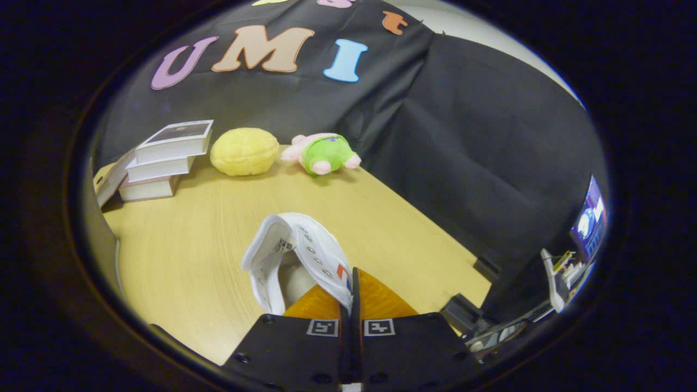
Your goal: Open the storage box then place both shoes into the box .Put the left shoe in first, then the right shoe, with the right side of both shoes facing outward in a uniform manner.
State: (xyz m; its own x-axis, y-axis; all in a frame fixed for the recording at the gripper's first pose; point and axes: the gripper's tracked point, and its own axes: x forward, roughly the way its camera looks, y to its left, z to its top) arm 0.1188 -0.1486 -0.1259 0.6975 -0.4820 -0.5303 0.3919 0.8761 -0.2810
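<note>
A white lace-up shoe [297, 256] hangs just ahead of my fingers, above the wooden table [218, 228]. Its opening faces me and its tongue stands up towards the far side. My gripper [353, 296] is shut on the shoe's side wall by the eyelets, with both fingers pressed together on the thin upper. The shoe's toe and sole are hidden behind its collar.
At the far left stands a stack of books [163, 158]. Beside it lie a yellow plush ball [244, 151] and a pink and green plush toy [324, 152]. The table's right edge runs along the black cloth. A lit screen [591, 223] and cables sit at the right.
</note>
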